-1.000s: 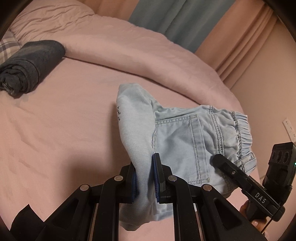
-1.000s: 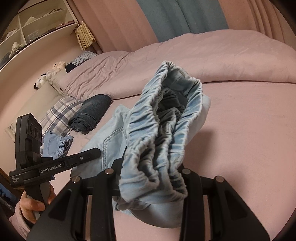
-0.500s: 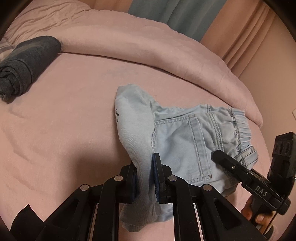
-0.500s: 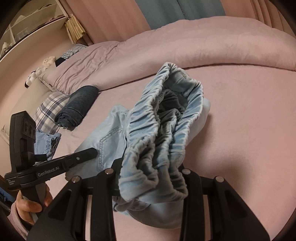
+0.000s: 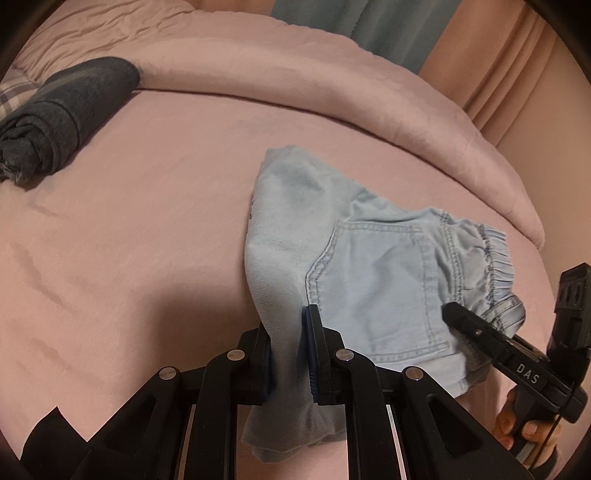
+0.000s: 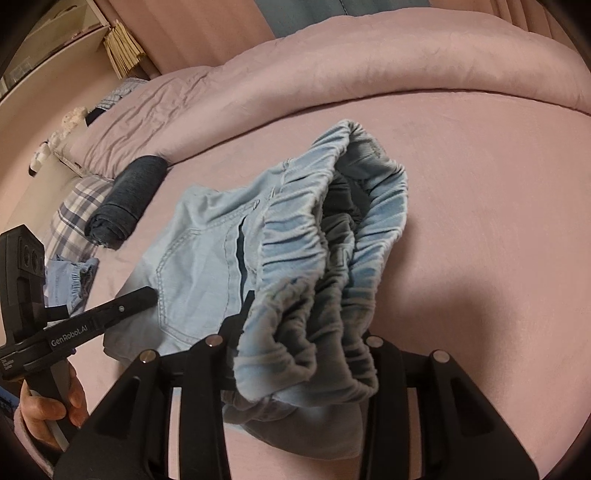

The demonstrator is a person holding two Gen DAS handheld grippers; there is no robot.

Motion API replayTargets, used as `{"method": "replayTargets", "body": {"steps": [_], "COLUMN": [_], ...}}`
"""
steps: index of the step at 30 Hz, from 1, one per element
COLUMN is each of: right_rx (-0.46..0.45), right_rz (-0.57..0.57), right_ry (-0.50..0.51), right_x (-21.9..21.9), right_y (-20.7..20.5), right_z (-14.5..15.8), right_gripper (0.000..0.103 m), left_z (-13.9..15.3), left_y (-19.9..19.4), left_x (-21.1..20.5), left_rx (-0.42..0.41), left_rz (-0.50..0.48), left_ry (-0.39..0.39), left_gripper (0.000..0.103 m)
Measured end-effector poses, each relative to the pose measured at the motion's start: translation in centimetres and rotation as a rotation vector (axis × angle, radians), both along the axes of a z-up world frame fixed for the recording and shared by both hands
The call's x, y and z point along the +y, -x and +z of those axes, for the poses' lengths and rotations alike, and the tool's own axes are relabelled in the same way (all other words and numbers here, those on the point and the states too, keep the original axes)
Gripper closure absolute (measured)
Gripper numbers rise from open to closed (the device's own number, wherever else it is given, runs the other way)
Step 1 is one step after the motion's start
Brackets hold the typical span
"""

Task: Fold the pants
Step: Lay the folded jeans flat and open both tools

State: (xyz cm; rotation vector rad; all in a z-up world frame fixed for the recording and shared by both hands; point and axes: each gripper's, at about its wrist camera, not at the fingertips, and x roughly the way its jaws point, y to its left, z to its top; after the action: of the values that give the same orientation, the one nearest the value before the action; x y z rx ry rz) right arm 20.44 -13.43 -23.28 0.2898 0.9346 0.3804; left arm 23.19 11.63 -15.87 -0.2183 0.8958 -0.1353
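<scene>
A pink bed (image 5: pixel 147 229) fills the room; beyond its rolled duvet (image 6: pixel 369 66) hang peach and blue curtains (image 5: pixel 388 33).

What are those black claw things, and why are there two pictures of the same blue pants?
No robot here: a person holds a black pinching tool in each hand, and each tool carries a little camera looking along its fingers. That gives two pictures.

One camera sits on the left tool, whose blue pads are squeezed shut on a fold of the light blue pants. At the right edge of that picture you see the other tool and the hand holding it.

The other camera sits on the right tool. The bunched stretchy waistband lies between its fingers, which are opening now.

The pants are partly resting on a pink bed. A rolled dark garment lies farther back, near a checked pillow.
</scene>
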Motion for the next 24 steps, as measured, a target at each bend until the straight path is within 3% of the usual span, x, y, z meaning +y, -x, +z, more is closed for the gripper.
{"method": "replayTargets", "body": {"steps": [4, 6, 7, 9, 11, 16, 19, 21, 23, 24], "right_rx": [0.007, 0.002, -0.007, -0.036, -0.104, -0.328, -0.41, -0.378, -0.234, -0.174], "right_rz": [-0.012, -0.032, -0.047, -0.079, -0.119, -0.142, -0.185, -0.105, 0.013, 0.038], "right_ry": [0.065, 0.106, 0.14, 0.194, 0.262, 0.4, 0.464, 0.4, 0.338, 0.338], "right_x": [0.2, 0.1, 0.0, -0.3, -0.6, 0.9, 1.3, 1.3, 1.8, 1.9], "right_y": [-0.1, 0.0, 0.2, 0.8, 1.8, 4.0, 4.4, 3.8, 2.1, 1.4], "right_z": [0.1, 0.5, 0.9, 1.9, 3.4, 6.9, 8.0, 7.8, 6.0, 5.0], "right_gripper": [0.051, 0.041, 0.036, 0.033, 0.03, 0.031, 0.028, 0.028, 0.029, 0.029], "left_z": [0.1, 0.4, 0.6, 1.3, 2.1, 2.8, 1.9, 0.4, -1.5, -1.8], "left_y": [0.1, 0.5, 0.8, 1.6, 2.4, 3.1, 2.3, 1.3, 0.2, 0.1], "left_x": [-0.2, -0.3, -0.2, 0.1, 0.0, -1.9, -2.4, -2.9, -2.9, -2.6], "left_rx": [-0.001, -0.003, -0.006, -0.037, -0.089, -0.185, -0.152, -0.068, 0.04, 0.052], "left_rz": [0.017, 0.033, 0.046, 0.074, 0.083, 0.054, 0.014, -0.009, -0.022, -0.011], "left_ry": [-0.038, -0.085, -0.095, -0.104, -0.13, -0.195, -0.175, -0.202, -0.197, -0.167], "left_gripper": [0.079, 0.059, 0.055, 0.034, 0.023, 0.023, 0.023, 0.023, 0.023, 0.023]}}
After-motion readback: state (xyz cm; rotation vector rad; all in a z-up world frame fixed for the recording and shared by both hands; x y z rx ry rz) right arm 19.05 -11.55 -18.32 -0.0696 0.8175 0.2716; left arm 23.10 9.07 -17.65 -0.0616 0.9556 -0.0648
